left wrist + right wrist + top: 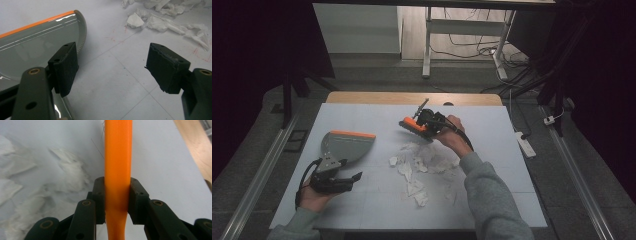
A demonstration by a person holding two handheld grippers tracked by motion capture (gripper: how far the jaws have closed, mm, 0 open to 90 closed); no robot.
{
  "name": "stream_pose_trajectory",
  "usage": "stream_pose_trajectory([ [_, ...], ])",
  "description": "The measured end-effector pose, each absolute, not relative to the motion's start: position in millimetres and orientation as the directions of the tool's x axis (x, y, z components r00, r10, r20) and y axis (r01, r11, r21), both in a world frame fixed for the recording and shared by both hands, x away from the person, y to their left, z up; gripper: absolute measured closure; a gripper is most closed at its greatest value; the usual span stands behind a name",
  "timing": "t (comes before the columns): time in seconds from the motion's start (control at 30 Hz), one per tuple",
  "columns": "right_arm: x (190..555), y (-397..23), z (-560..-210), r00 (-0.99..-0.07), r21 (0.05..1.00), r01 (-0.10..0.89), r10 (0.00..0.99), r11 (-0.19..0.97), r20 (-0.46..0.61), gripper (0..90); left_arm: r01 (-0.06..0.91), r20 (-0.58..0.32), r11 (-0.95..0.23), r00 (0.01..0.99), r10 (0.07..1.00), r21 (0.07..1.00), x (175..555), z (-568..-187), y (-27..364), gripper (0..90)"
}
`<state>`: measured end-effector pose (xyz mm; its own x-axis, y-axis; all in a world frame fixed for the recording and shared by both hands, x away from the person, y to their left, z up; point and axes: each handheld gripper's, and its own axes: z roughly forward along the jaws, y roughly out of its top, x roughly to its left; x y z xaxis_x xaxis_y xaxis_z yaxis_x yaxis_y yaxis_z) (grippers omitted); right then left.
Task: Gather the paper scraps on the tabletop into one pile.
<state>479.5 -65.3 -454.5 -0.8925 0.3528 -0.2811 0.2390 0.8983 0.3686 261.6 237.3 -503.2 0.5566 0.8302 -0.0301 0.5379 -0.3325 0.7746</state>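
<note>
Brush point(411, 126) above pale grey table point(492, 130)

My right gripper point(424, 121) grips the orange brush point(412, 127) above the torn paper scraps point(424, 167); my left gripper point(343, 181) rests beside the grey dustpan point(344, 146) on the table point(362, 205).

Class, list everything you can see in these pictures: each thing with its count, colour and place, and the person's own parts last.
Dustpan: one, grey with orange edge, table's left.
Brush: one, orange, table's far middle, clamped in the right gripper.
Paper scraps: a scattered pile, white, table's middle.
Table: one, white sheet over wood.
Power strip: one, white, floor at right.
Left gripper: one, black, jaws open beside the dustpan.
Right gripper: one, black, shut on the brush.
Sleeves: two, grey, bottom edge.
</note>
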Motion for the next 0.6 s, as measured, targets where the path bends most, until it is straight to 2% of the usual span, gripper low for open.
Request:
stream_pose_trajectory([
  [0.13,468.3,-57.7,-457.7,-0.914,0.324,0.205,0.299,0.924,-0.275,70.2,0.538,-0.027,-0.336,0.557,0.830,0.773,261.5,-503.7,237.1,26.4],
  [0.2,461.6,-56.3,-458.3,-0.912,0.295,0.178,0.270,0.939,-0.310,70.3,0.539,-0.029,-0.331,0.553,0.833,0.775,260.9,-503.3,237.7,26.4],
  [0.4,435.6,-63.7,-455.9,-0.944,0.260,0.103,0.177,0.960,-0.279,70.3,0.541,-0.029,-0.331,0.551,0.834,0.773,261.1,-503.6,238.2,26.5],
  [0.5,420.6,-70.5,-451.4,-0.955,0.260,0.071,0.141,0.963,-0.261,70.2,0.542,-0.026,-0.335,0.552,0.833,0.771,261.4,-504.2,237.5,26.4],
  [0.6,411.5,-78.4,-441.6,-0.950,0.306,0.069,0.156,0.950,-0.270,70.2,0.542,-0.025,-0.334,0.550,0.835,0.771,261.2,-504.0,237.5,26.4],
])
